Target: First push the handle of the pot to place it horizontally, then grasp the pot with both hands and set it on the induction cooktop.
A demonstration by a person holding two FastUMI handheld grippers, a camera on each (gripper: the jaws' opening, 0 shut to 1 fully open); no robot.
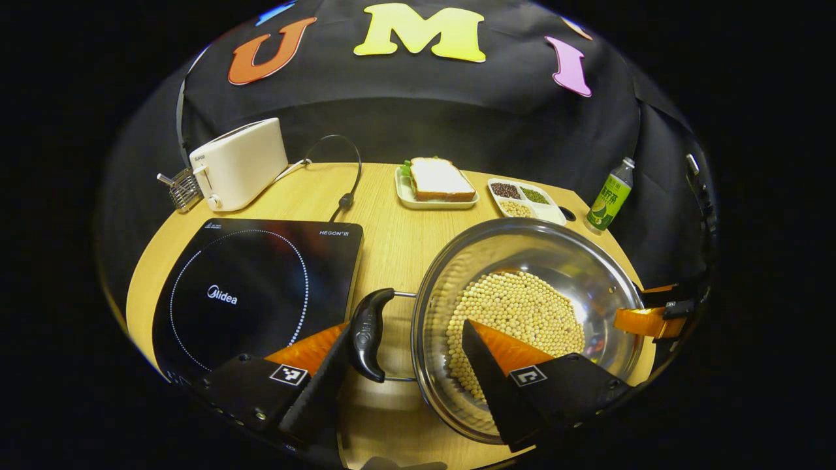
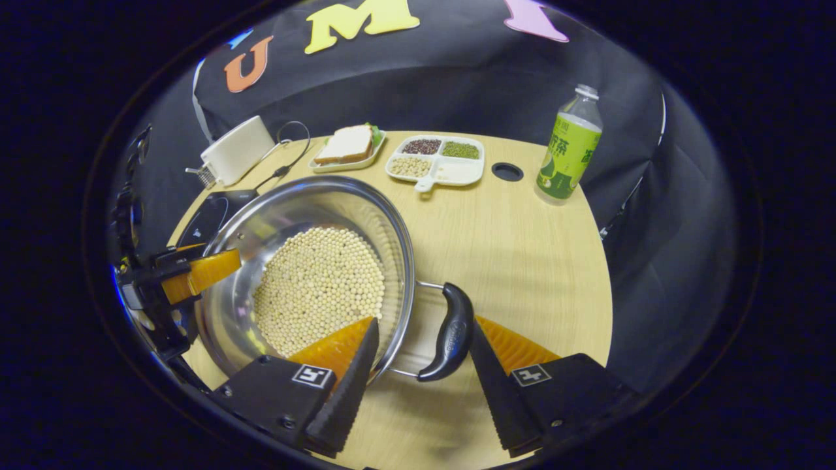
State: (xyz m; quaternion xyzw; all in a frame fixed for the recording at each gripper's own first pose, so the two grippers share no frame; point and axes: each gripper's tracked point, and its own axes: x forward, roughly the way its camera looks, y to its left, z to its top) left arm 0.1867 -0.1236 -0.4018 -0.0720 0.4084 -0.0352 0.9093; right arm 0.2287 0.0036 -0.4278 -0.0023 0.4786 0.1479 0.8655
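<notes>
A steel pot point(image 1: 555, 261) point(image 2: 313, 202) with pale beans point(image 1: 516, 307) point(image 2: 320, 287) in it stands on the wooden table, right of the black induction cooktop point(image 1: 261, 287) point(image 2: 209, 219). My left gripper point(image 1: 406, 329) is open and straddles the pot's left black handle point(image 1: 369, 333): one finger just outside the handle, the other inside the pot above the beans. My right gripper point(image 2: 423, 323) is open too, straddling the right black handle point(image 2: 450, 333) in the same way. Each gripper also appears far off at the pot's opposite side, the right gripper point(image 1: 646, 320) and the left gripper point(image 2: 196, 274).
At the back stand a white toaster point(image 1: 238, 163) point(image 2: 236, 150) with its cable point(image 1: 346, 189), a sandwich on a plate point(image 1: 436, 183) point(image 2: 346, 147), a divided tray of grains point(image 1: 526, 199) point(image 2: 436, 160) and a green-labelled bottle point(image 1: 609, 196) point(image 2: 567, 147). A round hole point(image 2: 507, 172) is in the tabletop.
</notes>
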